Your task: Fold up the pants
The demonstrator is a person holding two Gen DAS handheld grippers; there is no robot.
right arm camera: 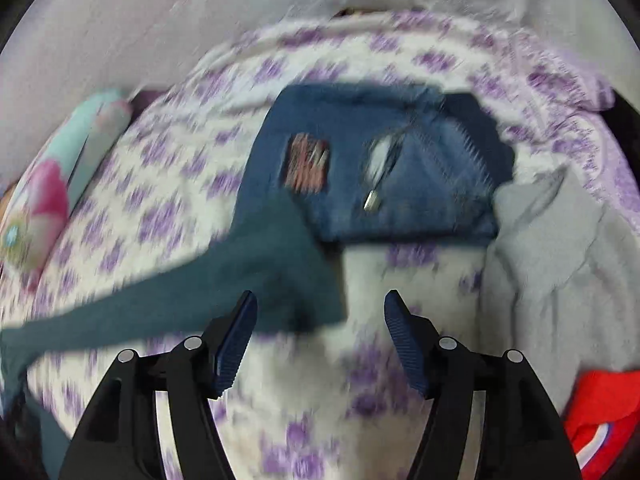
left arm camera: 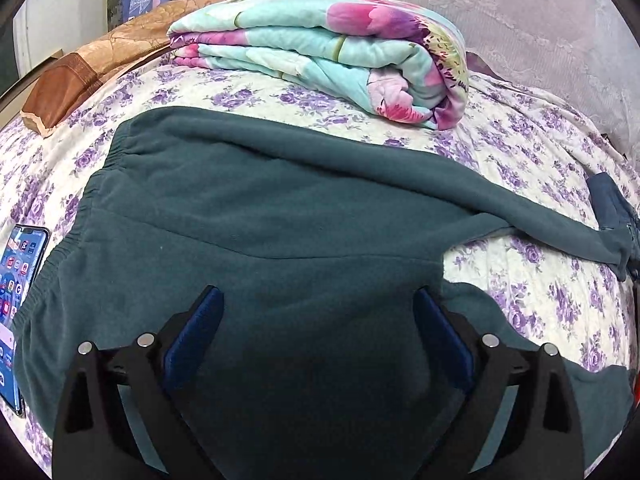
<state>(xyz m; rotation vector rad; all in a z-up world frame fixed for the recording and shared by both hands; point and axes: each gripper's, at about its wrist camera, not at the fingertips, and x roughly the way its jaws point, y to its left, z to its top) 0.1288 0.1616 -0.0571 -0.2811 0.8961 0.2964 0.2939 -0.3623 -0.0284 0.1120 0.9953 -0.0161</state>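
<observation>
A bed [left arm camera: 520,152] fills both views, covered in a cream quilt printed with purple flowers. Spread across the quilt lie the teal fleece pants [left arm camera: 280,216], flat, their gathered waistband toward the left of the left wrist view and one leg running off to the right. In the right wrist view, which is blurred, the end of that leg [right arm camera: 280,272] lies on the quilt just ahead of the tongs, its far edge overlapping a folded pair of blue jeans [right arm camera: 400,176].

Behind the pants, a folded blanket [left arm camera: 320,52] in aqua with pink blooms sits near the head of the bed. A pale grey garment [right arm camera: 560,272] lies to the right of the jeans, touching them, and a red cloth [right arm camera: 600,412] shows at the lower right edge. A brown patterned pillow [left arm camera: 80,76] rests at the far left. A phone [left arm camera: 16,304] with a lit screen lies just beside the waistband.

The left tongs [left arm camera: 318,316] stand wide apart above the seat of the pants, gripping nothing. The right tongs [right arm camera: 320,320] are apart too, empty, with quilt and the leg's end between them.
</observation>
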